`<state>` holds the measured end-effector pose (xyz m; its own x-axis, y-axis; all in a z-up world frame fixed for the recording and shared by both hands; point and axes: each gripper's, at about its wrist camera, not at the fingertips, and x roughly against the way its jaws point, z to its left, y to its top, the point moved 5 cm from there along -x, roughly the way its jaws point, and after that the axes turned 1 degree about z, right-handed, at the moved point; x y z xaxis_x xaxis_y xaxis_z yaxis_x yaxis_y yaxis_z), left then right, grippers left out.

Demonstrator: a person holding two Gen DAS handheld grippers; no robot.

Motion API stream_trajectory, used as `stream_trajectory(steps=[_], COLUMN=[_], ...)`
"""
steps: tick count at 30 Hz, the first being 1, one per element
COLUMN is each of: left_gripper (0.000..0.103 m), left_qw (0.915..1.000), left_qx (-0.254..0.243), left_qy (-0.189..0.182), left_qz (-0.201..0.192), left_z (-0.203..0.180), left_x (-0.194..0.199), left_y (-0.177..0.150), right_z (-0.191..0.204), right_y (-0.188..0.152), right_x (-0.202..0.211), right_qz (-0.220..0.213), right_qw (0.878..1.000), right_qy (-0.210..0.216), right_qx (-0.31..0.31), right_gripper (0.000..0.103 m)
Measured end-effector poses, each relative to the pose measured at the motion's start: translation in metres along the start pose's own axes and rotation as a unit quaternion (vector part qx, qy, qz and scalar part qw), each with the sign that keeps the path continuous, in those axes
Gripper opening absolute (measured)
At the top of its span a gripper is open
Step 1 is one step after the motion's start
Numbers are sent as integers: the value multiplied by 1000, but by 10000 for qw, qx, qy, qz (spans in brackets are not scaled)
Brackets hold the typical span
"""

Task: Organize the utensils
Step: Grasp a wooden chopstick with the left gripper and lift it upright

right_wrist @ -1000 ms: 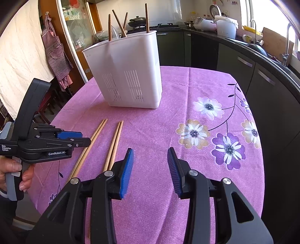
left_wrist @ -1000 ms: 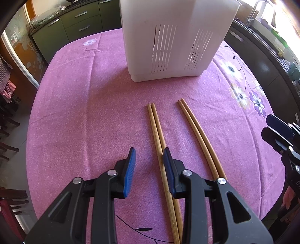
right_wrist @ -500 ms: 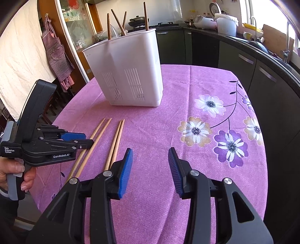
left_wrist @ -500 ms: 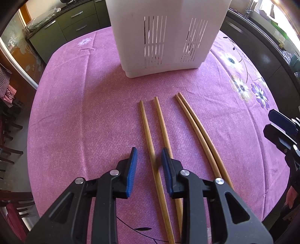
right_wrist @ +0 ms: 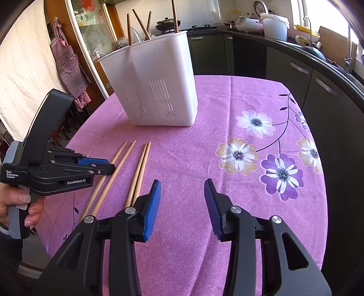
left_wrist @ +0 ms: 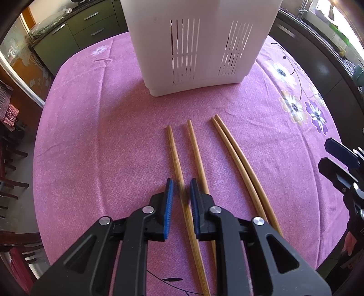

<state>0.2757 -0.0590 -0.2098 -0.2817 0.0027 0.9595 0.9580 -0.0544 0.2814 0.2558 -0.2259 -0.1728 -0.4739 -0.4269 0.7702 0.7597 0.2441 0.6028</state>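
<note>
Several wooden chopsticks lie on the purple cloth in front of a white slotted holder [left_wrist: 193,45] [right_wrist: 159,86]. My left gripper [left_wrist: 181,191] [right_wrist: 111,167] points down over the leftmost chopstick [left_wrist: 174,154] [right_wrist: 119,150]. Its jaws are closing with that stick between the blue pads, and a gap still shows on the left side. A second chopstick [left_wrist: 195,148] lies just outside the right finger, and a close pair [left_wrist: 234,150] [right_wrist: 141,164] lies further right. My right gripper [right_wrist: 182,189] [left_wrist: 325,152] stands open over bare cloth, to the right of the pair.
Brown utensil handles [right_wrist: 174,16] stick up from the holder. The round table [right_wrist: 250,159] has a floral cloth. Dark kitchen cabinets and a counter [right_wrist: 318,75] run behind and to the right. Chairs [left_wrist: 13,182] stand at the left edge. A hand [right_wrist: 13,205] holds the left gripper.
The left pair of chopsticks has been spread apart. The left gripper shifted left to straddle the leftmost one, and its jaws narrowed. The right gripper has kept still.
</note>
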Motion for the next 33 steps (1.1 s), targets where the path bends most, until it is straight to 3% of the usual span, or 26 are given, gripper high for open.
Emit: stream_trajectory(steps=[8,16,25,33], left_gripper=[8,6,6,6], left_qw=[10000,9999,9956,9840], left_qx=[-21,40,120,86], left_qy=[6,-44,-89,-141], left_qz=[81,-108,-928,-1775], left_z=[7,9,23,28], left_x=[0,11,75,134], left_y=[-4,-7,-10,-24], right_z=[1,2,5,12], right_y=[0,1,0,3], right_x=[0,0,-2,-5], right_qz=[3,11,43,124], right_qw=[10000,10000,10000,9998], right_qy=[8,-2,17,74], right_qx=[9,25,45,118], right_gripper=[40,40,40,42])
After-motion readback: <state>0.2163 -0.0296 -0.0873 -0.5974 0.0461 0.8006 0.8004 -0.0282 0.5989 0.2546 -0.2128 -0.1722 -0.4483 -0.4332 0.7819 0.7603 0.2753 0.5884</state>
